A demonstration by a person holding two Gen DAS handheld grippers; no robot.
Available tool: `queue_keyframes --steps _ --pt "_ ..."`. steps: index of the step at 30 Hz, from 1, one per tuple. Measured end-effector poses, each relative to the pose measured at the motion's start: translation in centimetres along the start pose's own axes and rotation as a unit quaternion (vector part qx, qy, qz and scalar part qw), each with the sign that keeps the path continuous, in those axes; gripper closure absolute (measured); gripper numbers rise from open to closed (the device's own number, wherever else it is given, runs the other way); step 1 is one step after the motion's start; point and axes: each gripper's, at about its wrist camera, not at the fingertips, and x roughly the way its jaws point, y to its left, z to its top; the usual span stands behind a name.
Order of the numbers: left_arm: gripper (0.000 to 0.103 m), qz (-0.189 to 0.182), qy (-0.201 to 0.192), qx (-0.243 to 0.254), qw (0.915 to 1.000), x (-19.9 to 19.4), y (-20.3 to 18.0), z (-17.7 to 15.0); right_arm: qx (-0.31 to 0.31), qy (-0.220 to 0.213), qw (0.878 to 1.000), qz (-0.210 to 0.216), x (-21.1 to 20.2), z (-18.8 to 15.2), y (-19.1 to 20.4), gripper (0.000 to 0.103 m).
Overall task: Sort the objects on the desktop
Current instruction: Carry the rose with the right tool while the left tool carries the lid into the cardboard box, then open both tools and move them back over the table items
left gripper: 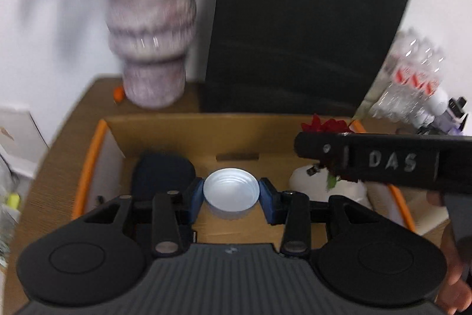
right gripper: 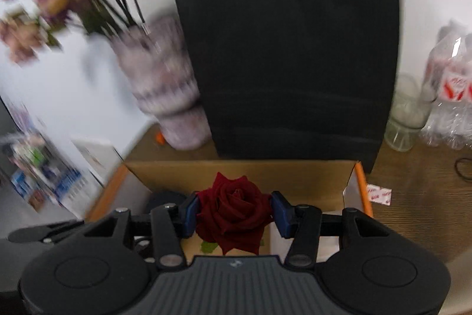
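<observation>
Left gripper (left gripper: 231, 198) clamped on a white lid (left gripper: 231, 194), blue pads (left gripper: 197, 201) pressed to its rim at 9 and 3 o'clock, hollow side up, ridges showing inside. Held over the open cardboard box (left gripper: 165, 135) with orange edge trim, roughly above the middle of the box floor. Inside the box at 10 o'clock from the lid, a dark rounded object (left gripper: 163, 171), too blurred to name; at 3 o'clock, a white object (left gripper: 351, 191) partly hidden. Right gripper (right gripper: 233, 213) closed on a red rose (right gripper: 233, 211), pads (right gripper: 191, 214) squeezing the bloom from both sides, a green leaf (right gripper: 208, 246) just under it at 7 o'clock. Rose held over the near part of the same box (right gripper: 265, 170), near its right wall. In the left view, the right gripper's body (left gripper: 383, 164) crossing in at 3 o'clock, marked "DAS", red petals (left gripper: 324, 126) peeking above it. Behind the box at 12 o'clock, a black panel (right gripper: 283, 49) standing upright; at 11 o'clock, a pale ribbed vase (left gripper: 150, 28) with dark stems, blurred. On the wooden desk (right gripper: 413, 197) at 2 o'clock, a clear glass (right gripper: 405, 114) beside wrapped bottles (right gripper: 451, 84) with red labels. A small red-and-white packet (right gripper: 379, 193) lying just outside the box's right wall.
</observation>
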Motion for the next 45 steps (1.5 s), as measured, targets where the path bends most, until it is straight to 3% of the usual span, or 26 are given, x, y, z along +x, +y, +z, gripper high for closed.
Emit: queue_keyframes --steps 3,6,12,15,17,19,22,26,32,36,41,45 --pt "0.062 0.002 0.035 -0.002 0.9994 2.6 0.8 0.5 0.005 0.035 0.999 -0.008 3.6 0.2 -0.5 0.053" --pt "0.062 0.02 0.046 0.001 0.9987 4.2 1.2 0.7 -0.008 0.066 0.998 -0.02 6.5 0.4 -0.4 0.051" --pt "0.043 0.009 0.056 0.006 0.9984 5.1 0.9 0.4 -0.031 0.086 0.995 -0.029 8.8 -0.2 0.4 0.042" --pt "0.018 -0.001 0.049 -0.005 0.9988 3.9 1.4 0.8 -0.027 0.076 0.996 -0.032 7.6 0.2 0.3 0.032" --pt "0.012 -0.009 0.035 0.009 0.9993 2.2 1.6 0.9 -0.021 0.058 0.998 -0.032 6.2 0.8 0.0 0.027" --pt "0.002 0.01 0.027 0.01 0.9995 0.8 2.0 0.8 -0.011 0.042 0.998 -0.035 4.3 1.2 -0.6 0.022" --pt "0.0 0.036 0.026 -0.035 0.9984 -1.0 3.5 0.4 -0.003 0.046 0.998 -0.052 1.9 1.2 -1.1 0.02" --pt "0.0 0.073 0.064 -0.092 0.991 -2.4 4.9 -0.8 -0.009 0.064 0.994 -0.092 -0.1 -0.9 -0.8 0.016" --pt "0.0 0.107 0.063 -0.041 0.9914 -6.2 3.2 -3.5 -0.011 0.076 0.994 -0.073 -4.3 -4.9 -0.1 0.016" --pt "0.0 0.1 0.041 -0.042 0.9933 -9.4 2.4 -5.5 -0.017 0.067 0.995 -0.07 -6.7 -7.2 0.9 0.016" --pt "0.0 0.095 -0.042 -0.047 0.9935 -12.2 1.6 -9.0 -0.018 0.004 0.998 -0.062 -9.6 -10.1 1.6 0.016" --pt "0.0 0.111 -0.12 -0.033 0.986 -14.1 1.0 -12.4 -0.04 -0.056 0.995 -0.072 -12.0 -13.0 1.9 0.016"
